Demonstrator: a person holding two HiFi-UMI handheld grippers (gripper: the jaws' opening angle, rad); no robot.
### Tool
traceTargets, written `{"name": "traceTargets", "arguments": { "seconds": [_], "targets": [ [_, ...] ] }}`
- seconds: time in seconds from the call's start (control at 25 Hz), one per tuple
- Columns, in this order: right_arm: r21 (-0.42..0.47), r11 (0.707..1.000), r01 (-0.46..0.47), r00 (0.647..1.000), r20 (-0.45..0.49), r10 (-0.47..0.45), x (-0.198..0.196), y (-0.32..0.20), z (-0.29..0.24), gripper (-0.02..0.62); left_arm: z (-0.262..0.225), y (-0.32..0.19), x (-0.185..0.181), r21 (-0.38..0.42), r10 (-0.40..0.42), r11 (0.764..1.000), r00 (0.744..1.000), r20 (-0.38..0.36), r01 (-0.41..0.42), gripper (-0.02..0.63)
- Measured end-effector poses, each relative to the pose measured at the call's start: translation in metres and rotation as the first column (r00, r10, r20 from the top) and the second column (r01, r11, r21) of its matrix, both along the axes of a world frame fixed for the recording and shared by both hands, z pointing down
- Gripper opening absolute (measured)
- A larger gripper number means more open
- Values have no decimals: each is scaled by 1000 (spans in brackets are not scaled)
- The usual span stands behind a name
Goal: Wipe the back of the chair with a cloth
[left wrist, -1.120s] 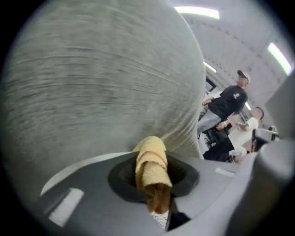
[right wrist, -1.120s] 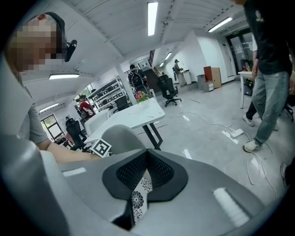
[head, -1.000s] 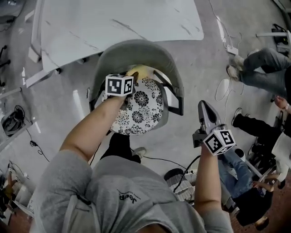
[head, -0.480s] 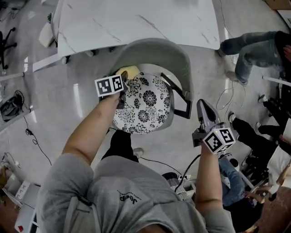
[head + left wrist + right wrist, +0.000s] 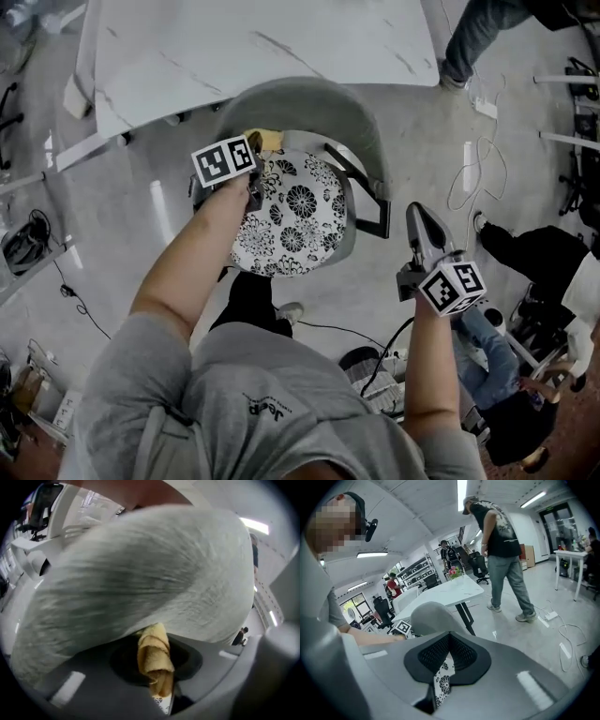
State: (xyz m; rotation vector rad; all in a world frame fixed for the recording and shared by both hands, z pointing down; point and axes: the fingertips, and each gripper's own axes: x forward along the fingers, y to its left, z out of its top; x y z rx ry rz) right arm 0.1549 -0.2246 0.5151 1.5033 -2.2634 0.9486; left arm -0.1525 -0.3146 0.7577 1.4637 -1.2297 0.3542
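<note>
The fingers [image 5: 89, 686] of my left gripper [image 5: 157, 670] were clamped on a rolled yellow cloth [image 5: 153, 649], and its tip was pressed up against the grey chair back [image 5: 140, 573]. From the head view the cloth [image 5: 268, 141] sat on the inner face of the back, low down by the flowered seat cushion [image 5: 292, 217] and toward the left end of the curve. My right gripper [image 5: 421, 223] hung off to the side of the chair over the floor, well apart from it. Its fingers [image 5: 511, 667] were together with nothing between them. I judged the wipe as under way, not finished. The fabric showed no mark of which parts were covered, so I counted the rest of the inner curve, the top rim [image 5: 309, 94] and the outer face toward the tabletop [image 5: 262, 37] as left to do.
</note>
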Motion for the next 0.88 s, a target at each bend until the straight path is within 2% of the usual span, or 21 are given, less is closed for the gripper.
{"name": "traceTargets", "arguments": {
  "seconds": [0.12, 0.2, 0.4, 0.52, 0.6, 0.76, 0.8, 0.88],
  "targets": [
    [-11, 999, -38, 999, -1, 38, 10, 5, 3, -2, -5, -17, 30, 25, 104, 994, 994, 36, -104, 115],
    [-14, 999, -51, 999, -6, 51, 18, 10, 3, -2, -9, -26, 57, 48, 184, 981, 981, 62, -187, 115],
    [-22, 995, -99, 995, -29, 99, 49, 24, 4, -2, -16, -37, 132, 81, 385, 915, 915, 120, -395, 115],
    [-32, 990, -141, 990, -35, 140, 67, 34, 3, -2, -19, -31, 174, 93, 479, 863, 863, 160, -496, 115],
    [-26, 987, -158, 987, -32, 157, 78, 39, 2, -2, -21, -26, 198, 106, 538, 820, 820, 197, -563, 115],
    [-21, 982, -189, 982, -24, 189, 95, 53, 1, -2, -31, -11, 246, 157, 649, 704, 718, 252, -692, 115],
    [-18, 981, -194, 981, -22, 193, 99, 58, 2, -2, -33, -8, 255, 165, 667, 682, 698, 260, -713, 115],
    [-17, 979, -202, 979, -22, 201, 105, 65, 2, -2, -34, -2, 263, 160, 689, 662, 678, 255, -732, 115]
  ]
}}
